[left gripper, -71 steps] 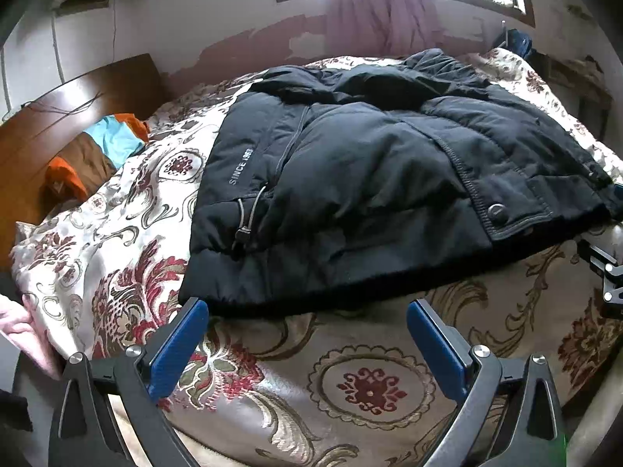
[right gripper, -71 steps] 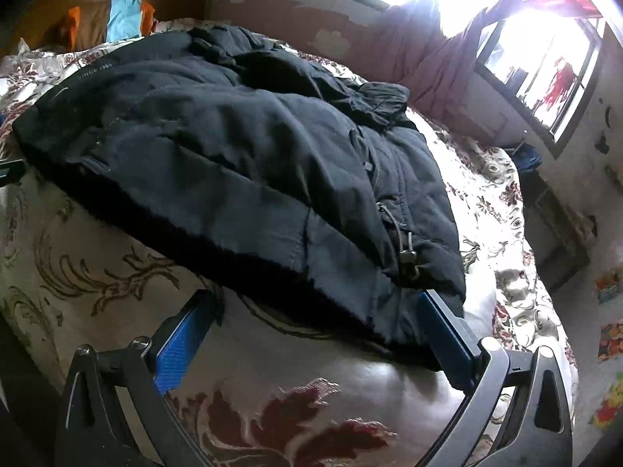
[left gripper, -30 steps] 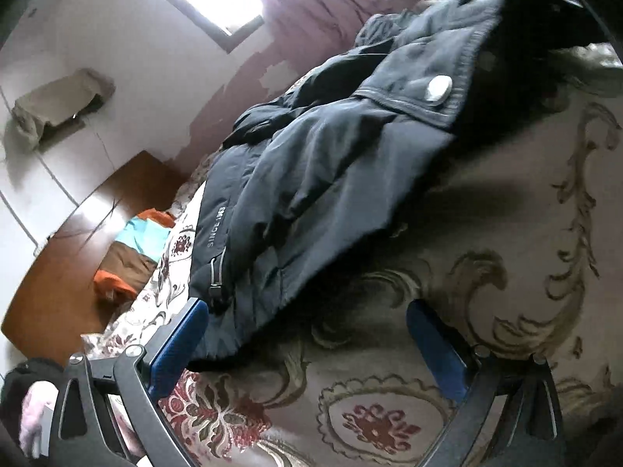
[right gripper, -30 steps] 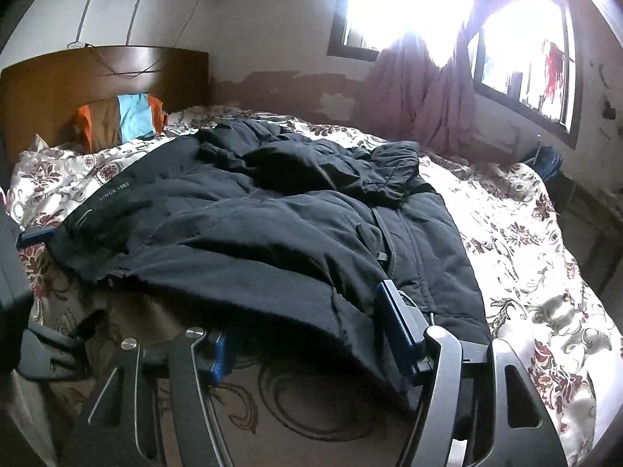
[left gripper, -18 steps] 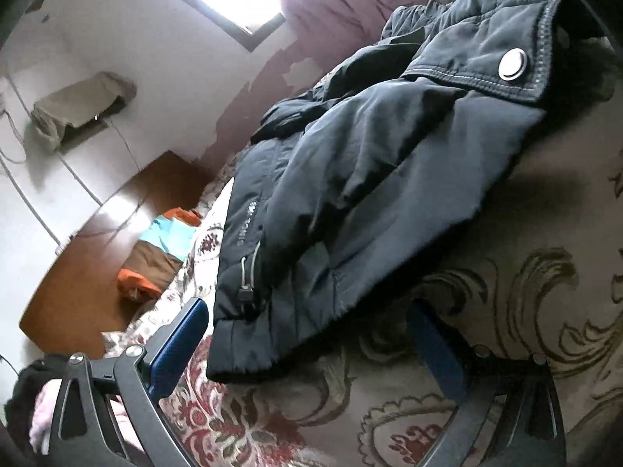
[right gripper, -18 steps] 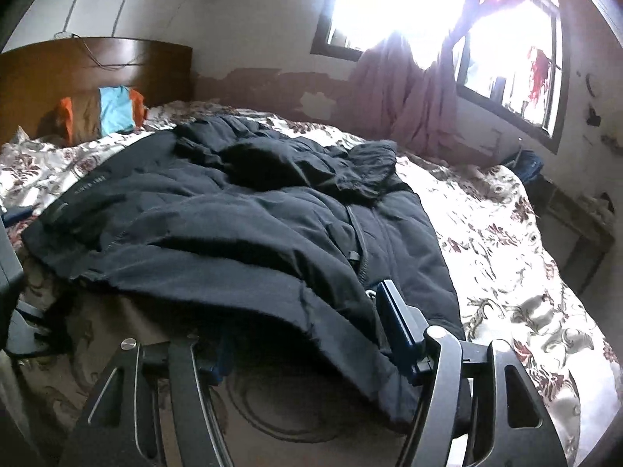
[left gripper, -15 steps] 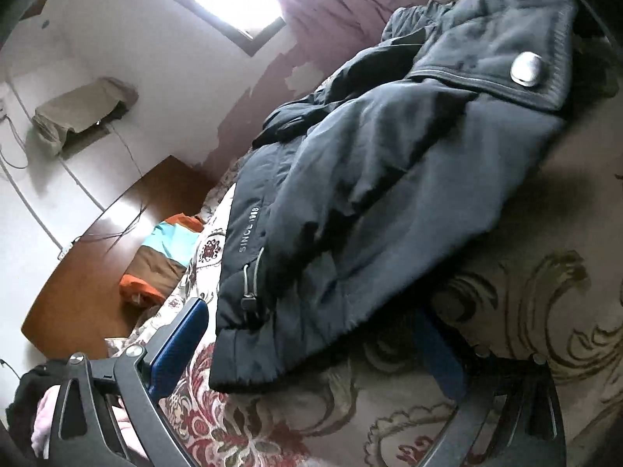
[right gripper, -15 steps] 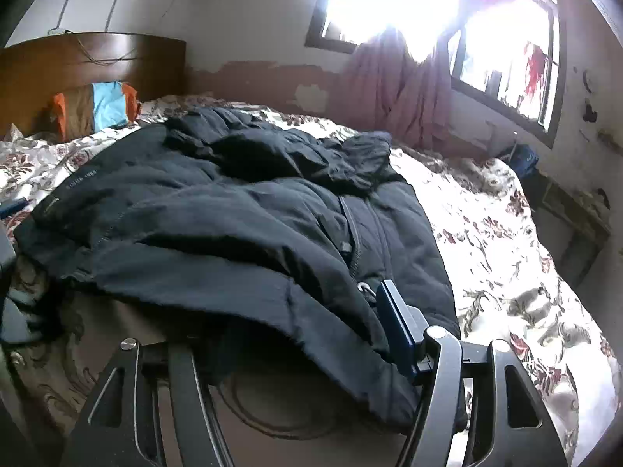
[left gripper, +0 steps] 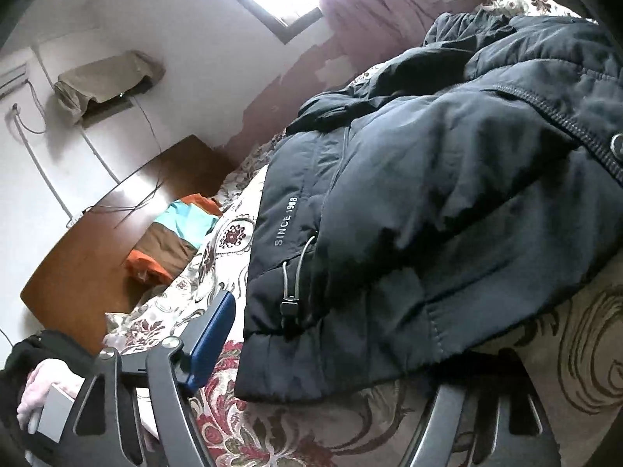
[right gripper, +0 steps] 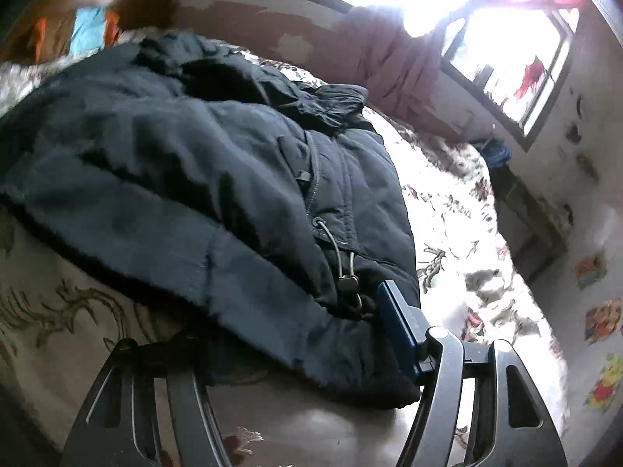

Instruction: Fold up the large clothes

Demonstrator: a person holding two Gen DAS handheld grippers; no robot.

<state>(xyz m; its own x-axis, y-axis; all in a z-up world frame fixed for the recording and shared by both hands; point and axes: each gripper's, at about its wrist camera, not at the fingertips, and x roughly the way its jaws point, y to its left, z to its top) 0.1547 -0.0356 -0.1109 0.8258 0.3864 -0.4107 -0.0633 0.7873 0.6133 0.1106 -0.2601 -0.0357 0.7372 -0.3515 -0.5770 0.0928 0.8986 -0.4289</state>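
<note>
The left gripper (left gripper: 331, 354) is reaching in with its jaws spread wide around the bottom hem corner of the black jacket (left gripper: 447, 202), the near blue finger (left gripper: 212, 338) sitting just left of the hem while the other finger is hiding under the fabric. The right gripper (right gripper: 280, 346) is pinching the opposite hem corner, its blue pad (right gripper: 399, 330) pressing against the cloth beside the drawcord toggle (right gripper: 346, 276). Beyond both grippers the jacket is lying spread across the floral bedspread (left gripper: 218, 268). Farther back, a striped pillow (left gripper: 175, 237) is leaning against the wooden headboard (left gripper: 101, 241).
</note>
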